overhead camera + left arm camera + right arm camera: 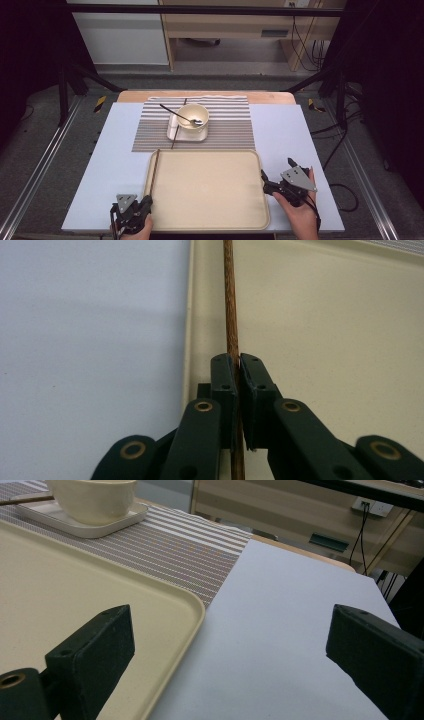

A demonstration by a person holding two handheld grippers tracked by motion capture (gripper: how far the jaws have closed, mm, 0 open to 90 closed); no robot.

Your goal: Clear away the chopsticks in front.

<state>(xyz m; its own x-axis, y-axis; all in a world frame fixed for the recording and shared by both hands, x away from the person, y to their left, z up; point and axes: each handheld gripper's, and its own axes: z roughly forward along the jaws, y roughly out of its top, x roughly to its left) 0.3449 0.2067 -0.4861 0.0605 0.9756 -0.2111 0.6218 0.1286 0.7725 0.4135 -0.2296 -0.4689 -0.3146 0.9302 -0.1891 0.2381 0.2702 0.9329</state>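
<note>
Pinching one wooden chopstick (230, 300) along the tray's (210, 220) left rim, the left gripper (145, 205) seemed mid-placement, next needing a gentle release, while the right gripper (276, 176) waited wide-jawed and empty at the tray's right edge.

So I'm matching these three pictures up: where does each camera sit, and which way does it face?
High view: above the person's side, looking forward and down on the tray, bowl and placemat; both hands with tools show.
Left gripper view: on the left tool, looking along jaws shut on a chopstick at the tray's left rim.
Right gripper view: on the right tool, looking across the tray's corner toward the bowl; jaws open.
All three views share the tray.
</note>
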